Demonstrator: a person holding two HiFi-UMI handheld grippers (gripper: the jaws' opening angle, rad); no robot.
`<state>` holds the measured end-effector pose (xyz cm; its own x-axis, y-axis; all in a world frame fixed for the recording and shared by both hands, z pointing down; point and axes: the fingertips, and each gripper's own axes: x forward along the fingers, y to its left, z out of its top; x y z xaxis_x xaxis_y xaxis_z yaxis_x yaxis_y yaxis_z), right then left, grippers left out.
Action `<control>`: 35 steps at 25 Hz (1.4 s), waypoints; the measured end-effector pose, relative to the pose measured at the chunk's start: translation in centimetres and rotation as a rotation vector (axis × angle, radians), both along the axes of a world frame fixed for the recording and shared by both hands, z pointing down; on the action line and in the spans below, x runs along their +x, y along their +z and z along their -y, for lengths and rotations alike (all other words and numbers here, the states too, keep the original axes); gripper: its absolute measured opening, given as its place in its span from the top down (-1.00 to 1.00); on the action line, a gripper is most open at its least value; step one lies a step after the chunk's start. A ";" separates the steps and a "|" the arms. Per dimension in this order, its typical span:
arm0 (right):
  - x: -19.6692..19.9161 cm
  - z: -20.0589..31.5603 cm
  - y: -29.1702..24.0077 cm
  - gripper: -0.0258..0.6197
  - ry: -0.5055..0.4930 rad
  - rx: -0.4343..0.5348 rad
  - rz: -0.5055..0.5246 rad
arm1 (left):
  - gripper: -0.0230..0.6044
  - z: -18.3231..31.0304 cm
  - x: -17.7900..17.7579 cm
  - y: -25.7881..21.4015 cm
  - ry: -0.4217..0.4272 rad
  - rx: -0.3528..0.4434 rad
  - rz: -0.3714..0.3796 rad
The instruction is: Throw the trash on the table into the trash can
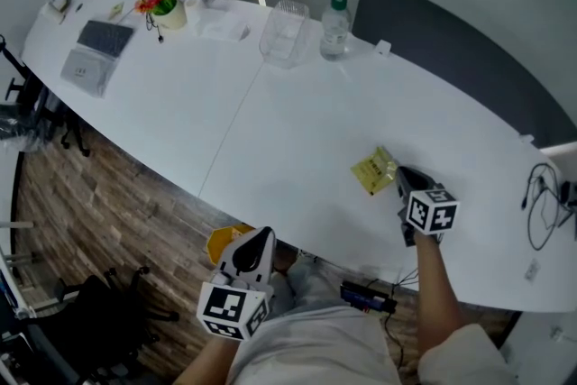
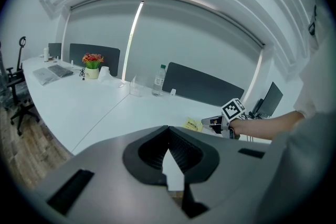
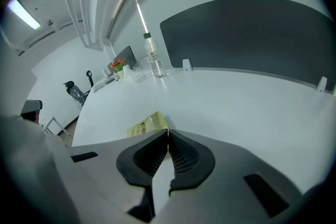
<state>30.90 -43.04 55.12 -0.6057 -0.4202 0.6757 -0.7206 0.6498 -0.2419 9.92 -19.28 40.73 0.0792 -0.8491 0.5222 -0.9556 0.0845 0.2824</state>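
Observation:
A yellow wrapper [image 1: 373, 169] lies flat on the white table [image 1: 270, 131], near its front edge. My right gripper [image 1: 401, 176] rests on the table just right of it, and its jaws are shut on the wrapper's near corner [image 3: 148, 124]. The left gripper view shows the same wrapper [image 2: 193, 124] beside the right gripper [image 2: 216, 123]. My left gripper [image 1: 261, 236] hangs below the table edge with its jaws shut and nothing between them. Partly hidden behind it stands a yellow trash can [image 1: 223, 242] on the floor.
At the table's far side stand a water bottle [image 1: 334, 27], a clear plastic container [image 1: 285, 33] and a flower pot [image 1: 164, 4]. A laptop [image 1: 96, 51] lies at the far left, cables [image 1: 541, 205] at the right. Dark chairs [image 1: 99, 313] crowd the wooden floor.

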 end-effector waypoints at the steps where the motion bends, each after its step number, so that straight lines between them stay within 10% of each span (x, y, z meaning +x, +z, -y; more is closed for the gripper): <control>1: -0.2 -0.2 -0.2 0.82 -0.005 0.001 0.011 | 0.92 0.0 0.0 -0.1 0.001 0.002 0.000; 35: -18.3 -15.3 -11.5 0.82 -0.468 0.033 0.227 | 0.92 -13.2 -7.8 -2.9 -0.325 0.109 0.039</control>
